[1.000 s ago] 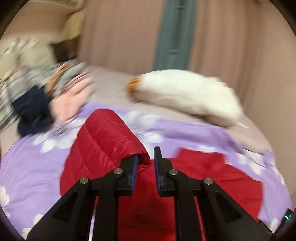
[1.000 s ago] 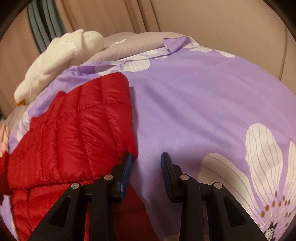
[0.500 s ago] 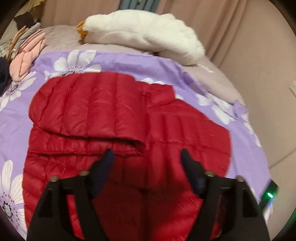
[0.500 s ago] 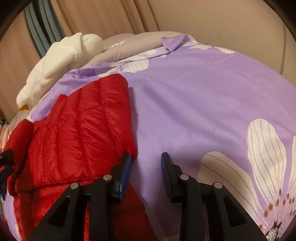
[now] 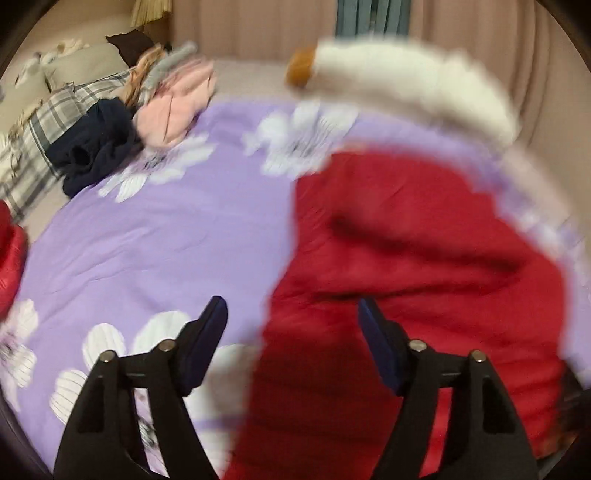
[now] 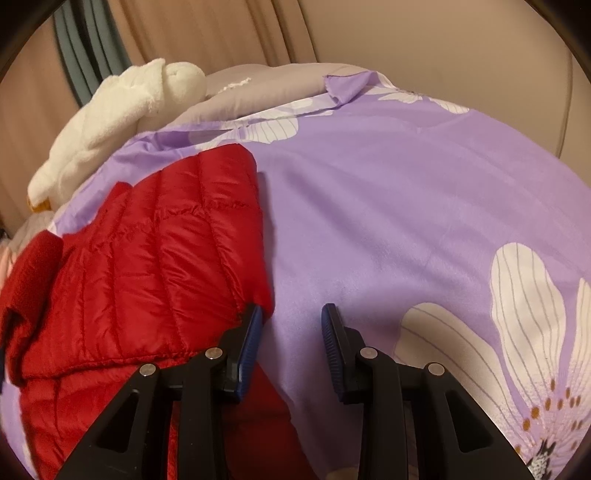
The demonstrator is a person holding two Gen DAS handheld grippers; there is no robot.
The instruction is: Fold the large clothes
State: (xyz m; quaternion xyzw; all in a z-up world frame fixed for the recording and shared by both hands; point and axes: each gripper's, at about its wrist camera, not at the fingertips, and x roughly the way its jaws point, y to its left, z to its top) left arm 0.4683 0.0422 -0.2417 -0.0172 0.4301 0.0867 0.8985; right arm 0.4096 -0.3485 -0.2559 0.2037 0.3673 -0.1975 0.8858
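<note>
The red jacket point(image 6: 147, 266) lies part-folded on the purple bedcover point(image 6: 388, 206). The left gripper point(image 5: 291, 339), jaws apart and just been closing with nothing pressed between them, hovers over its edge. The right gripper point(image 6: 291, 336) is open and empty beside the hem, so the puffy fold may spring open if nobody pins it

This was pretty clearly a bedroom in somebody's home. A bed took up most of both views, covered by a purple duvet point(image 6: 388, 206) printed with big white flowers, with a grey sheet point(image 6: 266, 88) showing at its far edge. A white plush toy point(image 5: 413, 85) lay near the pinkish curtains point(image 5: 258, 29), a plaid pillow point(image 5: 48, 122) sat at the side, and a pile of loose clothes point(image 5: 147, 110) was dumped next to it.
</note>
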